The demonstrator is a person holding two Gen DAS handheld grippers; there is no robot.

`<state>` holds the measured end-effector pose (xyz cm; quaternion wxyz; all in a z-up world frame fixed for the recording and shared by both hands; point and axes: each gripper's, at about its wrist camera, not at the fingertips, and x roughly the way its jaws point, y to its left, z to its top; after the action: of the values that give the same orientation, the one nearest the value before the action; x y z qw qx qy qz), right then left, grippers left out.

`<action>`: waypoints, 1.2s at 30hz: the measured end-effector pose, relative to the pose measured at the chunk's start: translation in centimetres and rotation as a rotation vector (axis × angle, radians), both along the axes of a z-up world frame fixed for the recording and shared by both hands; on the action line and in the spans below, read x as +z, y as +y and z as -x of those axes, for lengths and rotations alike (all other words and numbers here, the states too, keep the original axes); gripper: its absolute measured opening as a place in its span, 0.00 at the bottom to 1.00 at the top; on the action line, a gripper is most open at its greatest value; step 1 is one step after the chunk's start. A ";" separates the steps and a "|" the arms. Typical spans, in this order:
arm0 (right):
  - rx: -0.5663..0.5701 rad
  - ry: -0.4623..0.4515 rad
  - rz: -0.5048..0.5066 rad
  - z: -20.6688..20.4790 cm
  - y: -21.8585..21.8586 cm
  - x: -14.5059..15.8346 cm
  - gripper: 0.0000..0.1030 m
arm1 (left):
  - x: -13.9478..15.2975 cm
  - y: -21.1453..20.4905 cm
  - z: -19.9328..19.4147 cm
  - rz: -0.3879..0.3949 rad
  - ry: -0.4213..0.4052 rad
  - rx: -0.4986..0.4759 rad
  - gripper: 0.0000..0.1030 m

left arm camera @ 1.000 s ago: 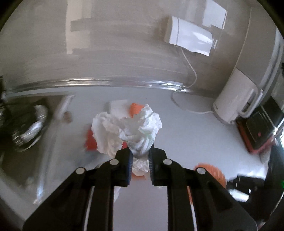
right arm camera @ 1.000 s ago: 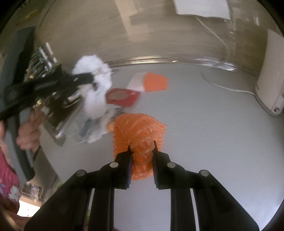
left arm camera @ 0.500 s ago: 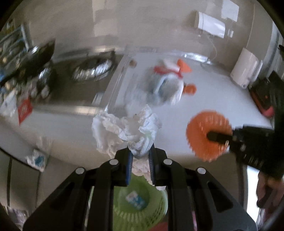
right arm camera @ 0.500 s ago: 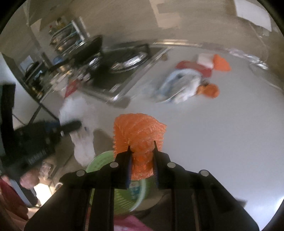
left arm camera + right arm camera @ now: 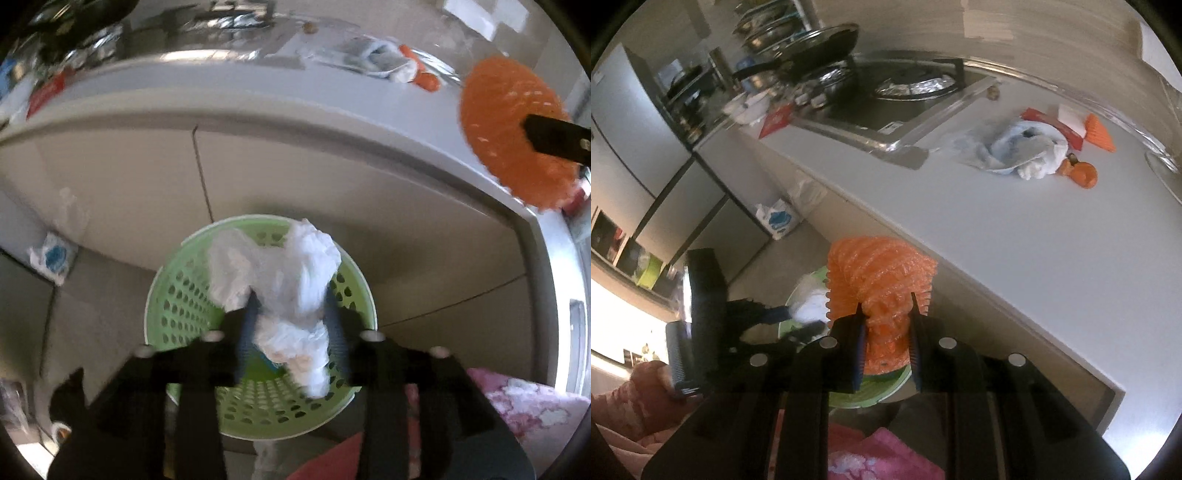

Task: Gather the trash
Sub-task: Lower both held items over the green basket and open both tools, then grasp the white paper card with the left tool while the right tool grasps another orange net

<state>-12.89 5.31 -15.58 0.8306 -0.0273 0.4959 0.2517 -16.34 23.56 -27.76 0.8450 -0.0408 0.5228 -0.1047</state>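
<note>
A crumpled white tissue (image 5: 291, 273) hangs between the jaws of my left gripper (image 5: 290, 314), right above a green perforated basket (image 5: 159, 295) on the floor. The jaws are opening, and the blurred pads stand off the tissue's sides. My right gripper (image 5: 886, 317) is shut on an orange foam net (image 5: 879, 273), held above the basket's rim (image 5: 886, 384) beside the counter edge. The left wrist view shows that net (image 5: 506, 122) at the upper right. In the right wrist view the left gripper (image 5: 798, 321) and tissue (image 5: 810, 299) sit lower left.
On the white counter (image 5: 1015, 240) lie a bluish-white wad of wrappers (image 5: 1023, 147), a red packet and orange scraps (image 5: 1082, 173). A stove (image 5: 912, 85) with pans lies behind. A plastic bag (image 5: 777, 218) sits on the floor by the cabinets. Pink clothing (image 5: 879, 458) fills the bottom.
Both grippers swung from over the counter out past its edge and down over the green basket. The left jaws have spread apart around the tissue; the right still grips the orange net.
</note>
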 end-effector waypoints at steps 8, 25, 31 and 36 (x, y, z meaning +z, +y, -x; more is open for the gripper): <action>0.054 0.033 -0.028 0.3 1.7 -1.3 0.20 | 2.6 1.7 0.7 -0.023 -0.076 0.084 0.79; 0.133 0.130 -0.024 0.4 4.4 -7.1 0.71 | 10.1 5.1 -0.4 -0.090 -0.227 0.187 0.90; -0.048 0.031 -0.050 -3.4 -1.9 -3.4 0.77 | 11.3 1.4 -3.4 -0.068 -0.246 0.073 0.90; -0.217 -0.087 -0.024 -8.8 -8.4 0.2 0.78 | 12.5 -1.9 -7.4 -0.066 -0.280 -0.003 0.91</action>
<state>-4.06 -3.13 -15.38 0.8740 0.0257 0.4564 0.1648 -8.90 21.64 -15.22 0.9104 0.0030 0.4029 -0.0933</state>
